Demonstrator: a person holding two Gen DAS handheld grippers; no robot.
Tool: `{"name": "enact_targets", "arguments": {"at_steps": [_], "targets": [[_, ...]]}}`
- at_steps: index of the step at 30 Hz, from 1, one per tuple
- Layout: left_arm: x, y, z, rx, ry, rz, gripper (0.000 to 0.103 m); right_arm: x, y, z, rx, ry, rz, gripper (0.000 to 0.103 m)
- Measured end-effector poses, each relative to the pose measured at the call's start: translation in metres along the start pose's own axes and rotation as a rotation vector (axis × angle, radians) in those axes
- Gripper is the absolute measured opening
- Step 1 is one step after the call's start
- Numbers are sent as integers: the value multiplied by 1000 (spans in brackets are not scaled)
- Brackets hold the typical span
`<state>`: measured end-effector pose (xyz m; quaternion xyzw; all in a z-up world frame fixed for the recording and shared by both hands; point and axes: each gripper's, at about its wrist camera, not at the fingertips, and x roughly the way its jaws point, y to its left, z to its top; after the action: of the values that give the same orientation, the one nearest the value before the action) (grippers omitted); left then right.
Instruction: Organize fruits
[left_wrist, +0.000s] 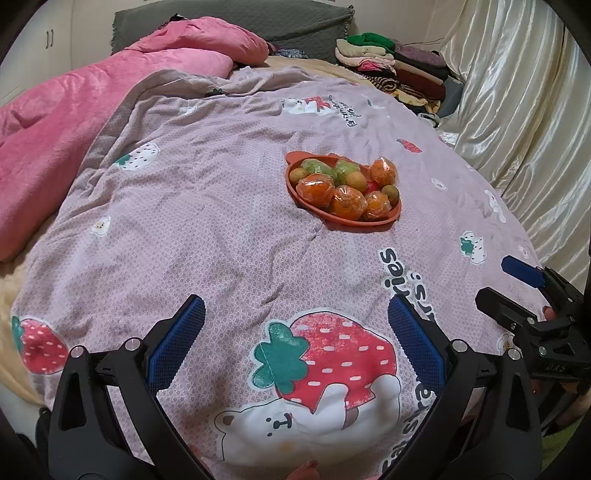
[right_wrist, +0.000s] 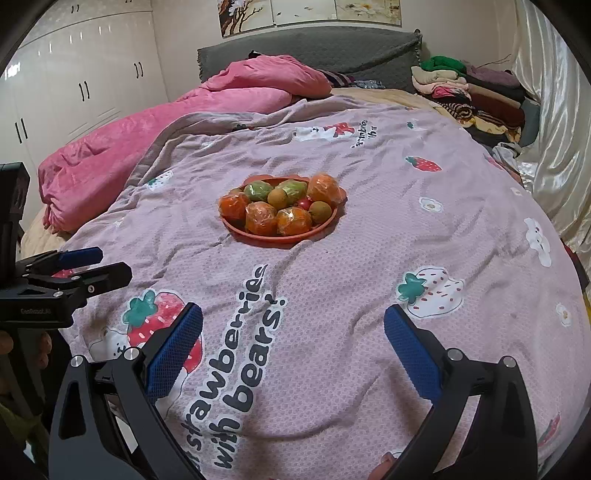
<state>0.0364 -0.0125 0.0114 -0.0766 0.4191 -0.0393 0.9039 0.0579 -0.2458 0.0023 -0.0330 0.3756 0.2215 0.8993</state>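
An orange plate (left_wrist: 312, 211) (right_wrist: 240, 230) sits on the bed, full of fruit: several plastic-wrapped oranges (left_wrist: 347, 201) (right_wrist: 293, 221), wrapped green fruits (left_wrist: 317, 167) (right_wrist: 257, 191), small brown round fruits (left_wrist: 390, 192) (right_wrist: 319, 211) and a red one (left_wrist: 371, 185) (right_wrist: 303, 202). My left gripper (left_wrist: 295, 321) is open and empty, low over the blanket, well short of the plate. My right gripper (right_wrist: 293, 325) is open and empty, also short of the plate. The right gripper also shows at the right edge of the left wrist view (left_wrist: 517, 284); the left gripper shows at the left edge of the right wrist view (right_wrist: 92, 264).
A lilac strawberry-and-bear blanket (left_wrist: 221, 229) (right_wrist: 406, 240) covers the bed. A pink duvet (left_wrist: 55, 147) (right_wrist: 110, 155) lies bunched at the left. Folded clothes (left_wrist: 399, 70) (right_wrist: 472, 92) are stacked at the far right by the curtain (left_wrist: 517, 110). White wardrobes (right_wrist: 74, 81) stand at the left.
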Motion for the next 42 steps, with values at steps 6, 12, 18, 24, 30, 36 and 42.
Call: {"name": "enact_targets", "arguments": {"at_steps": [6,12,18,24,30,36,42], "targets": [[-2,0,1,-6,-9,-1,93,0,-1,0,2,3,-4,98],[-6,2,2,-19,-22,1,93,0,-2,0,4,5,-5,98],[-7,2,2,-12,-18,18,93,-1,-2,0,5,5,-5,98],[-8,2,2,-11,-22,16,93,-2,-2,0,5,4,-8,98],[-10,1,1,-10,-22,20,93,-3,-2,0,5,4,-10,98],[-10,1,1,-8,-23,20,93,-7,-3,-1,6,0,-13,98],[-10,1,1,-8,-23,21,93,-10,-3,-1,3,2,-15,98]]}}
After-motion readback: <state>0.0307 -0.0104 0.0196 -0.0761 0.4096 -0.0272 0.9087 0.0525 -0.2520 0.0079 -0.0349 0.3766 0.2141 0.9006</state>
